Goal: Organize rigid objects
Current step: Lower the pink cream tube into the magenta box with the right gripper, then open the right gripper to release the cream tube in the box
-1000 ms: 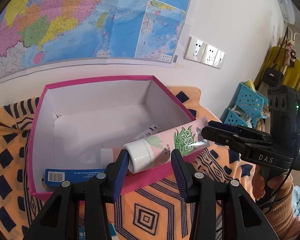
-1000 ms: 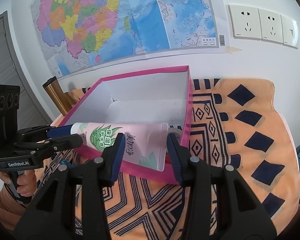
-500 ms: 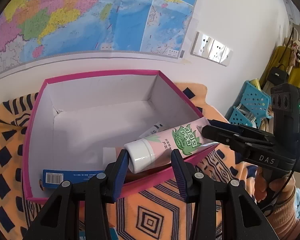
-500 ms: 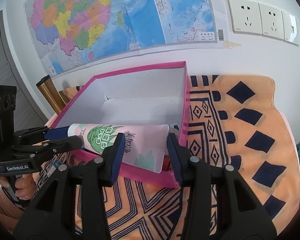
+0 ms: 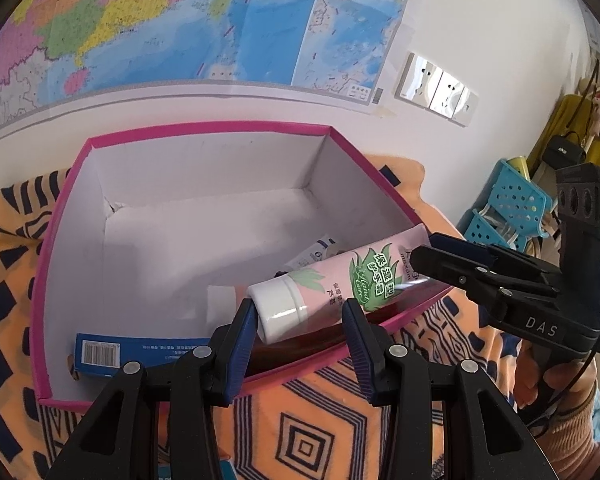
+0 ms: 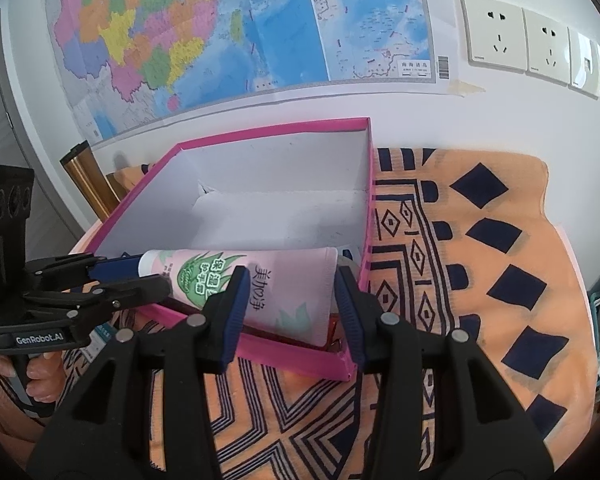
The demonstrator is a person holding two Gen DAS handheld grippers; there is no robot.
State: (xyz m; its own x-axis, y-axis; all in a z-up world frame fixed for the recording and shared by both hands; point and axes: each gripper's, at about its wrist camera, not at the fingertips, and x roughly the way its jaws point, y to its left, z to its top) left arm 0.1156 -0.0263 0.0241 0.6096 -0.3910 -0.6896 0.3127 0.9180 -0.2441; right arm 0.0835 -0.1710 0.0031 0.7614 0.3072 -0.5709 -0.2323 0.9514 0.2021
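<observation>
The left gripper [image 5: 300, 326] clamps the white cap end of a pink hand-cream tube [image 5: 340, 284]; the right gripper [image 6: 288, 304] pinches the tube's flat crimped tail. The tube spans both, slanted over the near corner of a pink-edged cardboard box [image 5: 204, 130], above its white floor. A blue carton [image 5: 140, 354] lies inside. The box rests on an orange patterned cloth [image 6: 480, 280]. Behind, a wall map [image 6: 240, 28] and sockets [image 6: 528, 44].

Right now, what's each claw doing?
Left claw: closed on the pink tube's cap end.
Right claw: closed on the tube's flat end.
</observation>
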